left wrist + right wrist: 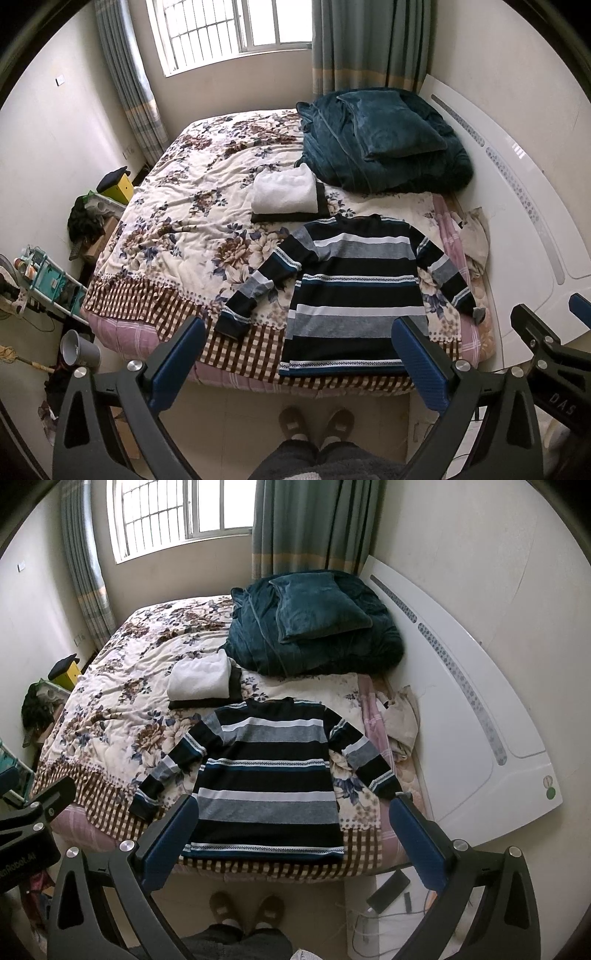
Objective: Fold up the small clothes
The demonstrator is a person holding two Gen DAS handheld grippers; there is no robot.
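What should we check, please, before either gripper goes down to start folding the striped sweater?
1. Striped sweater lies flat, front up: ok.
2. Both sleeves spread out, not tucked under: ok.
3. Left gripper open and empty: ok.
4. Right gripper open and empty: ok.
5. Folded white garment lies apart from the sweater: ok.
6. Hem sits fully on the bed, not overhanging: cannot tell.

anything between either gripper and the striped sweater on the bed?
Nothing visible. The striped sweater lies flat at the near edge of the bed, sleeves spread. Both the left gripper and the right gripper hang above it, jaws open and empty. The folded white towel sits beyond the collar, clear of the approach.
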